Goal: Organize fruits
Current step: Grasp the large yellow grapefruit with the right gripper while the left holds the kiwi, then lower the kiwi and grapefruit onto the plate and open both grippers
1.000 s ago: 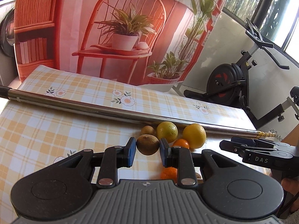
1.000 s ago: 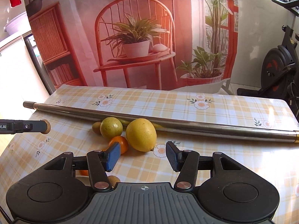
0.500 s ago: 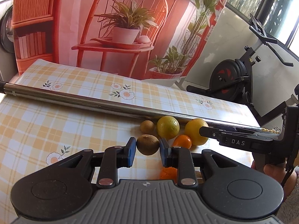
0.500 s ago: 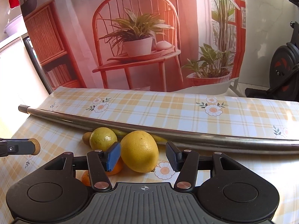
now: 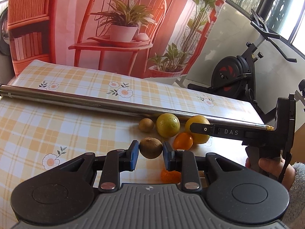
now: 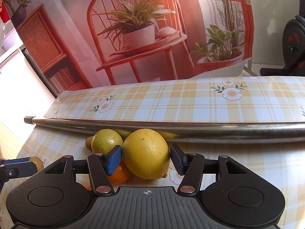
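Gripping a brown kiwi (image 5: 150, 148) between its blue-padded fingers, the left gripper (image 5: 149, 153) holds the fruit just above the checked tablecloth (image 5: 57, 126). Beside it, the right gripper (image 6: 146, 157) straddles a large yellow lemon (image 6: 146, 153), fingers spread with a pad near each flank; contact cannot be confirmed. A green-yellow citrus (image 5: 168, 125), a small orange (image 5: 183, 140) and a second kiwi (image 5: 146, 125) cluster against a long metal rod (image 5: 76, 100).

Only readable text was "DAS", white letters on side of right gripper (image 5: 192, 127), seen from left wrist view.
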Action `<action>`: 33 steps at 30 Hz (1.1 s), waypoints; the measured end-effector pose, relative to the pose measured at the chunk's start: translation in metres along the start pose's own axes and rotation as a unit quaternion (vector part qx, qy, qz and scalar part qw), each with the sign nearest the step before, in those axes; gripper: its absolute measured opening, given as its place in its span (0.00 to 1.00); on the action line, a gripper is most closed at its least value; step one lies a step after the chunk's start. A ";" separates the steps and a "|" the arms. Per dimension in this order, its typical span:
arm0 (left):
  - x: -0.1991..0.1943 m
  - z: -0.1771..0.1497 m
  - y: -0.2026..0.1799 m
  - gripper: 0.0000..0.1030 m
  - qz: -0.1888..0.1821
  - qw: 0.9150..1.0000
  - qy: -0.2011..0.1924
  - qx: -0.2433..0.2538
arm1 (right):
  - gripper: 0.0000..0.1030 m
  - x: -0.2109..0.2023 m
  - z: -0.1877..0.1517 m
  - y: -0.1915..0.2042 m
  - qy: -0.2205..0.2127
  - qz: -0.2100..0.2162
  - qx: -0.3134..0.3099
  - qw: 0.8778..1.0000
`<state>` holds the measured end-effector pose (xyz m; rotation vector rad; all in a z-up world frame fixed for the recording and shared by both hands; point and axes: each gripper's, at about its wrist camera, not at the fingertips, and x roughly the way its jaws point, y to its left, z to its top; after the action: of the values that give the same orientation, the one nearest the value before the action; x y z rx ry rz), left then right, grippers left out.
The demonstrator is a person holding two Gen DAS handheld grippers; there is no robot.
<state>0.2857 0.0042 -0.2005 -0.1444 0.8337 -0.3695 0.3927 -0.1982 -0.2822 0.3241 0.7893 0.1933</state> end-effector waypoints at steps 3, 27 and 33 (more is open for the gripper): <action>-0.004 -0.002 -0.004 0.28 -0.004 1.000 -0.004 0.011 | 0.50 -0.003 -0.002 -0.004 0.001 0.002 0.018 1.000; -0.032 -0.033 -0.026 0.28 -0.032 0.997 -0.029 0.061 | 0.49 -0.111 -0.057 0.027 -0.048 0.012 0.037 0.998; -0.026 -0.041 -0.030 0.28 -0.037 0.996 -0.009 0.077 | 0.49 -0.114 -0.068 0.028 -0.030 0.014 0.046 0.998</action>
<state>0.2317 -0.0133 -0.2016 -0.0346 0.7811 -0.4995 0.2637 -0.1911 -0.2411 0.4261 0.7362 0.1721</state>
